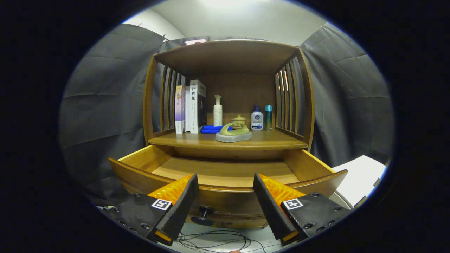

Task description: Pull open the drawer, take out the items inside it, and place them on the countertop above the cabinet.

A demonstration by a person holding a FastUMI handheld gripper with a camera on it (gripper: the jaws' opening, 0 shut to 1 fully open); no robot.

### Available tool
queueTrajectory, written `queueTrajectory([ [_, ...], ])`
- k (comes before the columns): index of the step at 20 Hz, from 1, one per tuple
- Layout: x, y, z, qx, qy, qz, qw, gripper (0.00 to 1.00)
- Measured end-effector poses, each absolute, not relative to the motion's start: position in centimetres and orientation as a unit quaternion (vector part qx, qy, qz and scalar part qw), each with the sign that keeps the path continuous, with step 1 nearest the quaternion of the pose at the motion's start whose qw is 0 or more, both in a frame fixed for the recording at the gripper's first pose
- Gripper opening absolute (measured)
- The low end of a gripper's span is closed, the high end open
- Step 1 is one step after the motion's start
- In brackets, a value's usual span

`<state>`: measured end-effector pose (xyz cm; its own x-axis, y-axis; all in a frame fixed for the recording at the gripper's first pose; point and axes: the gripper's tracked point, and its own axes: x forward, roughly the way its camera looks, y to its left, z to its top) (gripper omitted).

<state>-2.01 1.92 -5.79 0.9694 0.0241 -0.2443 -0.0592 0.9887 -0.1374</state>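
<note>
Tongs [225, 182] sit nearest the camera, jaws spread wide apart with nothing between them. Both fingers [181, 207] hang just in front of the drawer [225, 172], clear of its curved wooden front. Between and slightly below the fingertips a dark round knob [205, 212] projects from the drawer front; neither finger touches it. Thin black cables [214, 240] lie looped on the pale surface under the drawer.

Drawer is pulled well out of the cabinet [228, 98]. Its visible floor is bare wood; the near strip behind the front panel is hidden.

Counter [277, 140] above the drawer, left to right: upright books [190, 107] against the slatted left side; a folded blue cloth [211, 129] just beside them; a white pump bottle [218, 112] behind the cloth; a green ceramic piece on a grey stone base [233, 133] near the front middle, with a small lidded pot [239, 120] behind it; a white bottle with a blue cap [257, 118]; a slim teal bottle [268, 117] just beside that, near the slatted right side.

White board [362, 175] lies to the right of the cabinet.
</note>
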Motion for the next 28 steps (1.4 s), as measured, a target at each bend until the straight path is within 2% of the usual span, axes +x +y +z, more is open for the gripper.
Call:
queueTrajectory([
  [7,-3.5,1.7,-6.2,-0.078,0.111,0.009,0.991,0.99],
  [12,-4.8,1.3,-8.3,-0.074,0.139,0.002,0.988,0.99],
  [28,-3.2,0.1,-8.9,-0.094,0.149,-0.031,0.984,0.97],
])
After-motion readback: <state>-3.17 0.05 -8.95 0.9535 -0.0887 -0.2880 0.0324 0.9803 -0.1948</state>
